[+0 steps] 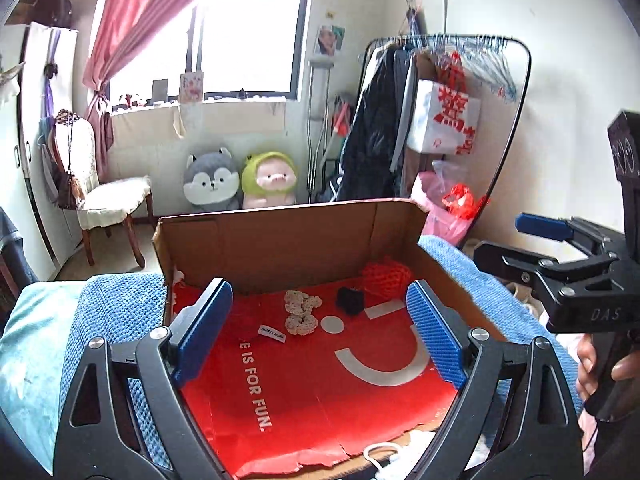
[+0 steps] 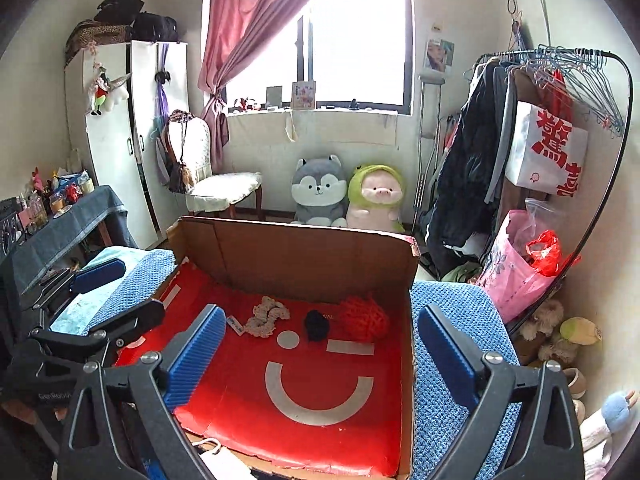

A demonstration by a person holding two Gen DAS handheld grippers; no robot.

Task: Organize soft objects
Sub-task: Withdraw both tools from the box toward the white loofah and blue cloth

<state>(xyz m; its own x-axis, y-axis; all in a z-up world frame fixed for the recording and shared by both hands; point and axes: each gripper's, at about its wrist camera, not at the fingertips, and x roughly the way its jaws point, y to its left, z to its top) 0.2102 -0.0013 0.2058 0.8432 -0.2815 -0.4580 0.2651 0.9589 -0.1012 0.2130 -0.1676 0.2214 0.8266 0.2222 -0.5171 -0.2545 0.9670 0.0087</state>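
Note:
An open cardboard box (image 1: 280, 236) (image 2: 304, 256) with a red printed floor lies on a blue blanket. In it lie a beige crocheted piece (image 1: 301, 311) (image 2: 267, 315), a small black soft item (image 1: 350, 300) (image 2: 317, 324) and an orange yarn ball (image 1: 386, 277) (image 2: 365, 317) at the far right. My left gripper (image 1: 320, 332) is open and empty above the box's near half. My right gripper (image 2: 320, 356) is open and empty over the box floor. The right gripper also shows at the right edge of the left wrist view (image 1: 532, 240), and the left one shows at the left of the right wrist view (image 2: 116, 292).
A blue blanket (image 1: 112, 308) (image 2: 452, 320) flanks the box. Two plush toys (image 1: 240, 180) (image 2: 348, 192) sit under the window. A chair (image 2: 216, 184), a wardrobe (image 2: 120, 140), a clothes rack (image 2: 520, 152), a pink bag (image 2: 516, 268) and plush toys on the floor (image 2: 568, 340) stand around.

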